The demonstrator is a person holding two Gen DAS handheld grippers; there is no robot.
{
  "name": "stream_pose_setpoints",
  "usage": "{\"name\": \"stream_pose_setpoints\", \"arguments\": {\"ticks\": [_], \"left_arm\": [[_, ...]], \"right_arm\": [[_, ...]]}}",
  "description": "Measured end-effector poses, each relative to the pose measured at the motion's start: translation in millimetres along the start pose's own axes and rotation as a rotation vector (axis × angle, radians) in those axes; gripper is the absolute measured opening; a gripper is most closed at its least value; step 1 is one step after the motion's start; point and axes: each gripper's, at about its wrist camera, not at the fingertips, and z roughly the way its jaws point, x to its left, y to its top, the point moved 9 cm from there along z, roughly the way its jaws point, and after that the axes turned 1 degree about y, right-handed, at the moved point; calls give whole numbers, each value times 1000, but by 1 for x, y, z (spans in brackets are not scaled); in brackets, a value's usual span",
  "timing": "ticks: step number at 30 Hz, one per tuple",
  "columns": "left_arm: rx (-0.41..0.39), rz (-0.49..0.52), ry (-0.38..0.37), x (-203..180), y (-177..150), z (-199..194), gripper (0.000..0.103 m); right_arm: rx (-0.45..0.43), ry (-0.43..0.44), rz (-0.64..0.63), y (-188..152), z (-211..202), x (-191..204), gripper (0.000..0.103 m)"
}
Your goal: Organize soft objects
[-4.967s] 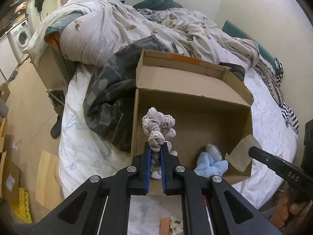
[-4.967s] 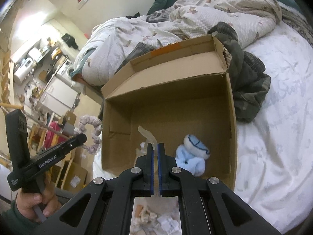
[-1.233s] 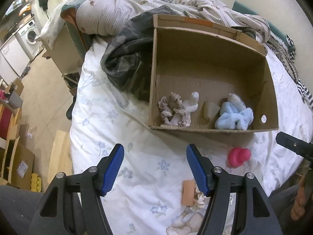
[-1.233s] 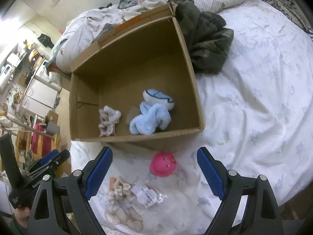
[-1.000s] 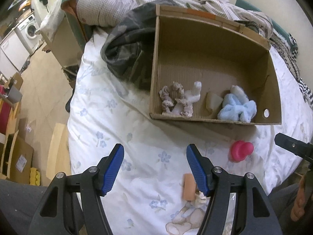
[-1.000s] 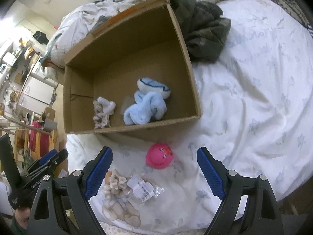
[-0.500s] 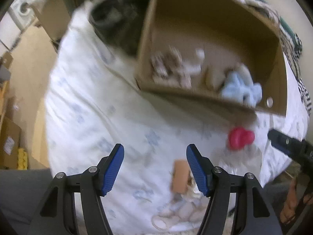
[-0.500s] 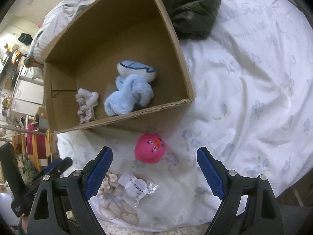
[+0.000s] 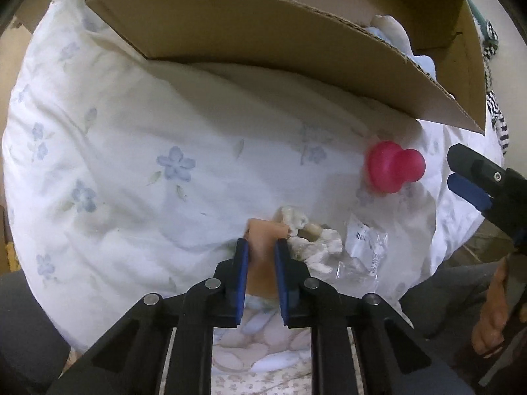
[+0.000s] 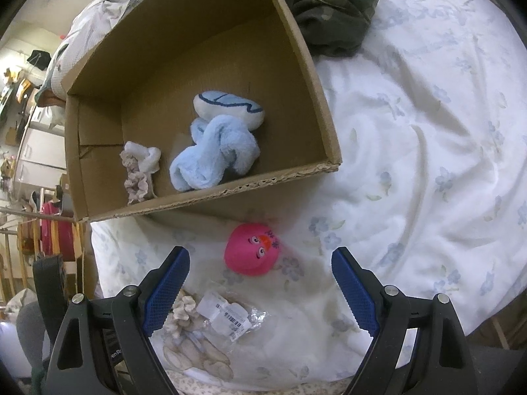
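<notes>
My left gripper is shut on a tan soft piece that lies on the white floral bedsheet, beside a cream ruffled scrunchie. A pink bird toy lies to the right, also in the right wrist view. My right gripper is open and empty, just in front of the pink toy. The cardboard box holds a blue plush, a white and blue pouch and scrunchies.
A clear plastic packet and the cream scrunchie lie between my right gripper's fingers. A dark camouflage garment lies behind the box. The bed edge runs close below both grippers. The box wall stands just beyond the left gripper.
My left gripper has dropped to the sheet and closed on the tan piece. My right gripper has moved lower and closer to the pink toy, still open.
</notes>
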Motion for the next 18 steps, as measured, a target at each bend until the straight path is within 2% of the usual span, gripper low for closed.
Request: {"name": "stream_pose_setpoints", "arguments": {"ticks": [4,9,13,18], "left_arm": [[2,-23,-19,8,3,-3,8],[-55,-67,-57,23,11,-35,8],[-134,-84,24,43,18,-55,8],[-178,-99,40,49,25,-67,8]], "right_arm": [[3,-2,1,-1,0,0,94],[7,-1,9,0,-1,-5,94],[19,22,26,-2,0,-8,94],[43,55,40,-3,6,-6,94]]}}
